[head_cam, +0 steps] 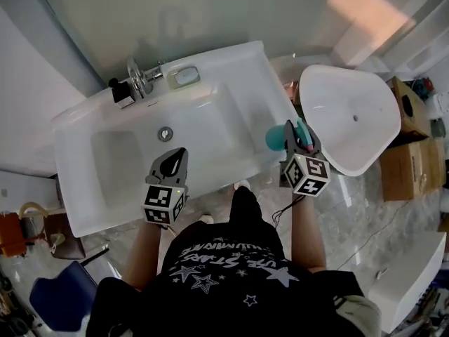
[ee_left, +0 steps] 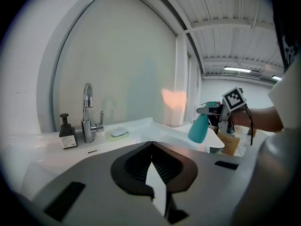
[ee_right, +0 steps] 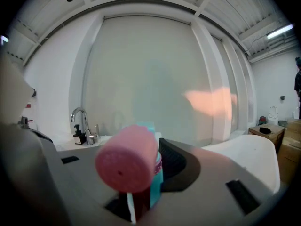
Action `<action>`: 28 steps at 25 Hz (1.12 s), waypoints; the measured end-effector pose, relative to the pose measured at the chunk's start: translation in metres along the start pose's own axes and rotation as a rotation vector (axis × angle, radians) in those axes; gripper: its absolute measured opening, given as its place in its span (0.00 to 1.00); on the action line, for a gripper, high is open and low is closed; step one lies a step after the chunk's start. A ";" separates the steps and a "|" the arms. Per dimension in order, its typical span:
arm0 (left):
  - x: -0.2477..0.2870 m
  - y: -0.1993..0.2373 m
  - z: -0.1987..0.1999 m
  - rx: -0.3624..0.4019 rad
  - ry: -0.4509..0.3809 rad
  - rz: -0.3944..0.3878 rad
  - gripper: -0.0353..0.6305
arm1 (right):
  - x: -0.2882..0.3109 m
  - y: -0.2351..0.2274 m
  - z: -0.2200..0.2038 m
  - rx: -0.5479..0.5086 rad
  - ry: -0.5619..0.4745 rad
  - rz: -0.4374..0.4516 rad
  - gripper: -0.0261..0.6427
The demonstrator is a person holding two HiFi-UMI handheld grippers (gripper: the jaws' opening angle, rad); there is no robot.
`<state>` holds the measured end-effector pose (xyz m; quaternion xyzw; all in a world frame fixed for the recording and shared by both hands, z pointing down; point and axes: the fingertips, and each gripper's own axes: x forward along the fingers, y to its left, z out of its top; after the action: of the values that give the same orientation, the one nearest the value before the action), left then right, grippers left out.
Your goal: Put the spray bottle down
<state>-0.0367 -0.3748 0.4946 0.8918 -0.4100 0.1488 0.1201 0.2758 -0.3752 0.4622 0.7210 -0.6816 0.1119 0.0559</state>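
Head view looks steeply down on a white sink (head_cam: 77, 118) with a shallow basin and a round drain (head_cam: 165, 133). The sink stands against a pale, matt wall panel (head_cam: 210, 5) that carries a soft orange patch of light. On the back ledge are a chrome faucet (head_cam: 137, 77), a black soap dispenser (head_cam: 121, 93) just left of it and a soap dish (head_cam: 184, 76) to its right.

The left gripper (head_cam: 179, 153) hangs over the front of the basin. Its jaws are pressed together at the tips with nothing in them.

The right gripper (head_cam: 291, 128) is clamped on the spray bottle (head_cam: 275, 137). The bottle has a teal body and a pink head, and it is held at the sink's right end. The left gripper view shows it gripped near the head, with the teal body slanting down toward the sink top. Whether its base touches the surface cannot be told.

Beside the sink on the right is a separate white basin (head_cam: 351, 118), with cardboard boxes (head_cam: 407, 163) beyond it. A blue chair (head_cam: 59, 297) sits at the lower left on a glossy pale floor (head_cam: 358, 209).

Overhead, the left gripper view shows a ribbed white ceiling (ee_left: 235, 41) with a lit tube lamp (ee_left: 237, 69).
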 end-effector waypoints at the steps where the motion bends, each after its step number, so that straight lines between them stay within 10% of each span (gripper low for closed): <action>1: 0.006 0.003 0.000 -0.009 0.004 0.027 0.08 | 0.015 -0.003 0.000 -0.002 0.008 0.024 0.25; 13: 0.070 0.009 0.025 -0.102 0.028 0.263 0.08 | 0.170 -0.008 0.020 -0.051 0.054 0.294 0.25; 28: 0.085 0.018 0.026 -0.177 0.046 0.460 0.08 | 0.268 0.003 0.007 -0.102 0.091 0.422 0.25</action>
<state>0.0068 -0.4541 0.5030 0.7575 -0.6106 0.1563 0.1700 0.2858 -0.6368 0.5184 0.5528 -0.8188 0.1191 0.0984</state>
